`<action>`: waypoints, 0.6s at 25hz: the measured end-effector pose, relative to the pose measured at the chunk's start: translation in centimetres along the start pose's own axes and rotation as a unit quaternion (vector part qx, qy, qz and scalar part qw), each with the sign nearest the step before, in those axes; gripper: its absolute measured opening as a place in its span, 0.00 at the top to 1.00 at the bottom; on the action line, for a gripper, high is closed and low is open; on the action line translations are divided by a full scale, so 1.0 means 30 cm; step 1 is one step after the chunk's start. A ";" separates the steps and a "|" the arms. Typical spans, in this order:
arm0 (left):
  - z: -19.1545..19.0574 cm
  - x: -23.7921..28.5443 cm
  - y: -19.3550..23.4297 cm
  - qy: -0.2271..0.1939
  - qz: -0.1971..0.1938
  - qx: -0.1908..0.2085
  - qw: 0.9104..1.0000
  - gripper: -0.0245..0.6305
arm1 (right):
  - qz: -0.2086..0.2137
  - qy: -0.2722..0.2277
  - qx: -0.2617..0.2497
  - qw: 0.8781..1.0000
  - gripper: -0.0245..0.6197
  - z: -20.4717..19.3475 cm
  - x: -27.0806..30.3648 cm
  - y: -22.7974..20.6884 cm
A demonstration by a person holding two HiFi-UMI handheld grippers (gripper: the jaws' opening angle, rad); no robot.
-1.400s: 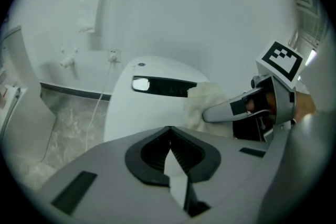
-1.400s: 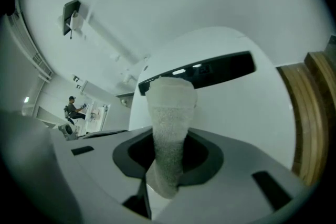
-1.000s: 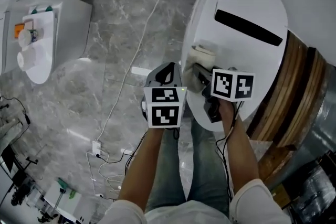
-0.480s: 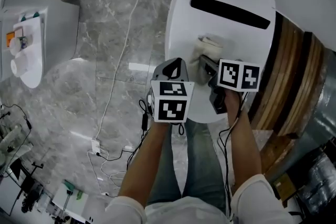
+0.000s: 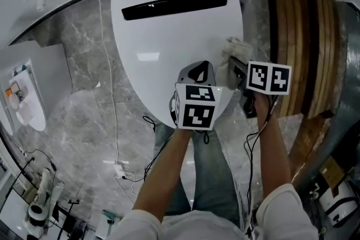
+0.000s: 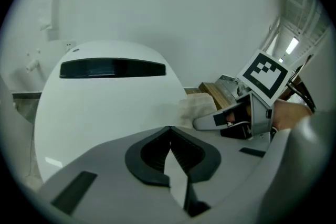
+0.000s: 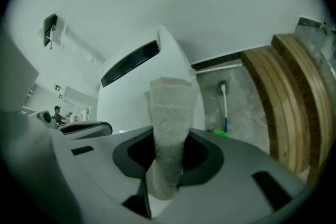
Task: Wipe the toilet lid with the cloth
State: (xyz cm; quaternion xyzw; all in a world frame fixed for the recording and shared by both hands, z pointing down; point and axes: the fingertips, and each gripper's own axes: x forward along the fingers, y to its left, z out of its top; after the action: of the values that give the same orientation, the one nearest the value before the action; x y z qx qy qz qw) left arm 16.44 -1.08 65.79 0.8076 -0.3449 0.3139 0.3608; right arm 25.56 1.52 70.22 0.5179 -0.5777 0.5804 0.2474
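Observation:
The white toilet lid [image 5: 169, 36] with a black strip near its far end fills the upper middle of the head view. A folded beige cloth [image 5: 233, 53] lies at the lid's right edge, and my right gripper [image 5: 235, 67] is shut on it. In the right gripper view the cloth [image 7: 170, 123] stands up between the jaws of the right gripper [image 7: 168, 165], with the lid [image 7: 136, 92] behind. My left gripper [image 5: 194, 73] hovers over the lid's near edge, shut and empty. Its closed tips [image 6: 169, 139] point at the lid [image 6: 105, 107], with the cloth [image 6: 197, 107] to their right.
Wooden slats [image 5: 292, 36] stand right of the toilet. A white cable [image 5: 112, 109] runs over the marble floor to a plug strip [image 5: 119, 168]. A white fixture [image 5: 25, 98] sits at the far left. A blue-handled brush [image 7: 224, 107] rests on the floor beside the toilet.
Both grippers have swept across the lid from its left side to its right edge, the right one carrying the cloth. The head view has swung, so the lid now sits in the middle.

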 end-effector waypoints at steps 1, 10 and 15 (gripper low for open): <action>-0.008 0.018 -0.032 0.007 -0.007 0.006 1.000 0.94 | -0.007 -0.002 0.006 1.000 0.81 -0.007 -0.016 -0.041; -0.053 0.005 -0.056 0.023 -0.008 0.020 1.000 0.94 | -0.025 -0.030 0.017 0.999 0.81 -0.001 -0.062 -0.085; -0.089 -0.130 0.121 0.002 0.025 -0.026 0.999 0.94 | 0.009 -0.003 -0.033 0.999 0.81 -0.051 0.009 0.146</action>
State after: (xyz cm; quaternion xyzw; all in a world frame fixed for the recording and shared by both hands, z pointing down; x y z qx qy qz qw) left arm 10.69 0.53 65.63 0.7887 -0.3718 0.3156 0.3743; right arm 21.10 1.94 68.94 0.5060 -0.6021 0.5613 0.2578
